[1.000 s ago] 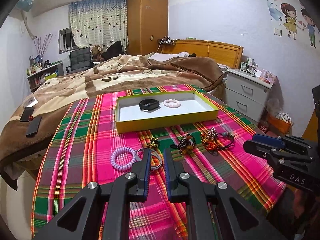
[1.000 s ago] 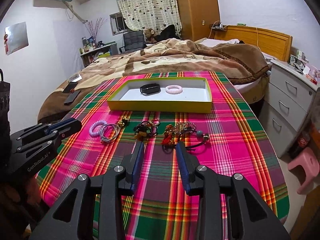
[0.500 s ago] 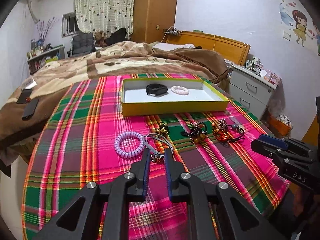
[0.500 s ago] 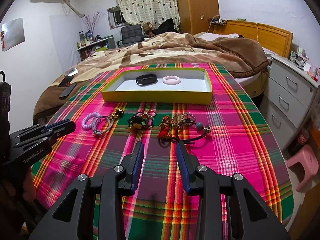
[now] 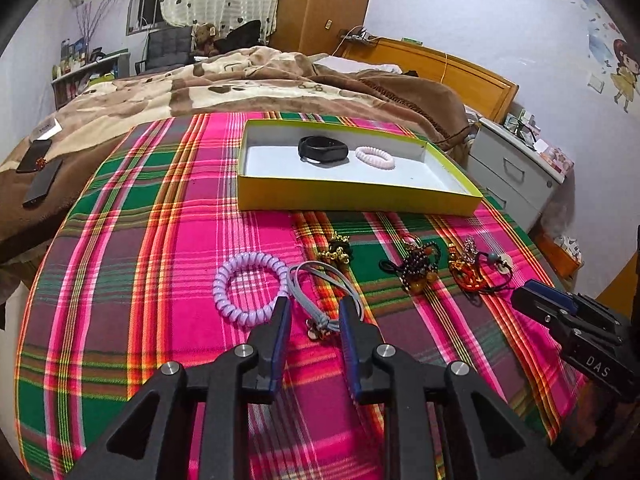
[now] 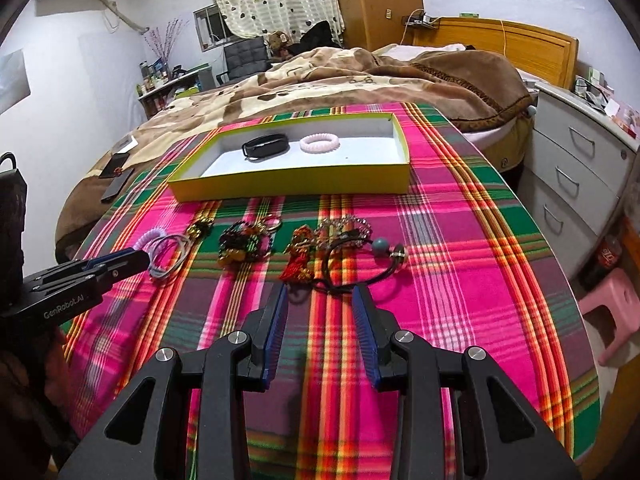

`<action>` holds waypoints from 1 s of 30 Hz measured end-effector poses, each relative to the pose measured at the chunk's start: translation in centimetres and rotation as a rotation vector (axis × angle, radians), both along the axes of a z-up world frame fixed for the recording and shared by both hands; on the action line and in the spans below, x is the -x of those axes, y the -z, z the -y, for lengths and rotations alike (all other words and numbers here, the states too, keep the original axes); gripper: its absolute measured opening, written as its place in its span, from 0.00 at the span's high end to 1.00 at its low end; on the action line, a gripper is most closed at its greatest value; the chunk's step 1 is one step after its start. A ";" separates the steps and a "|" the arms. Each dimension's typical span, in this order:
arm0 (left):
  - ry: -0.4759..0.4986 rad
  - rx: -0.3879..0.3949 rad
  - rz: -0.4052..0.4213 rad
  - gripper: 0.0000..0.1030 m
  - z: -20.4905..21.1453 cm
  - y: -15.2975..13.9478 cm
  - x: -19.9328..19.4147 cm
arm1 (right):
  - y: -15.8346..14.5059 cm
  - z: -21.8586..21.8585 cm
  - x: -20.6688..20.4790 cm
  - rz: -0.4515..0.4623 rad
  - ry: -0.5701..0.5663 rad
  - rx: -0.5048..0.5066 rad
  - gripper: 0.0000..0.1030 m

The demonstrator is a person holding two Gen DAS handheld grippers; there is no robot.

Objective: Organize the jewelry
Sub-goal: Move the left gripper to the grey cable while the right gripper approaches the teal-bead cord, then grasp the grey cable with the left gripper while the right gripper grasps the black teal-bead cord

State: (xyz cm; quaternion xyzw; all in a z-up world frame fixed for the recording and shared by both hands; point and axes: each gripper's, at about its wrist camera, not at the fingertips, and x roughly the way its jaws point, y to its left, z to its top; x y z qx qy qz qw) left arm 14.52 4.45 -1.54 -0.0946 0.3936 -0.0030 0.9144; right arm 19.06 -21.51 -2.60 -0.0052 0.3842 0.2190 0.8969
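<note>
My left fingers (image 5: 280, 312) hide part of the purple coil band (image 5: 250, 286); the pink stool (image 6: 612, 312) runs off the right edge; the bench's (image 5: 120, 280) near edge is cut off.

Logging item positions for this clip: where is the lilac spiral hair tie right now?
In the left wrist view, the lilac spiral hair tie lies on the plaid cloth, left of the grey cord bracelet, outside the yellow box.

- "DAS", white capitals, on the black body of the right tongs (image 5: 524, 296), seen at the right edge of the left wrist view.
- "GenRobot.AI", white lettering, on the black body of the left tongs (image 6: 138, 258), at the left edge of the right wrist view.
</note>
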 end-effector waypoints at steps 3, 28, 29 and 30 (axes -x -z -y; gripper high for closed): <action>-0.009 0.004 -0.010 0.77 0.0 0.1 -0.5 | 0.1 0.8 -1.2 -0.015 0.044 -0.005 0.67; 0.000 -0.003 -0.073 0.94 0.5 1.3 -2.3 | 1.7 1.3 -4.7 -0.082 0.086 0.089 0.90; 0.003 -0.003 -0.069 0.94 0.5 1.2 -2.2 | 1.7 1.5 -4.6 -0.082 0.089 0.083 0.90; 0.009 -0.002 -0.060 0.94 0.6 1.1 -1.9 | 1.7 1.7 -4.5 -0.084 0.091 0.073 0.90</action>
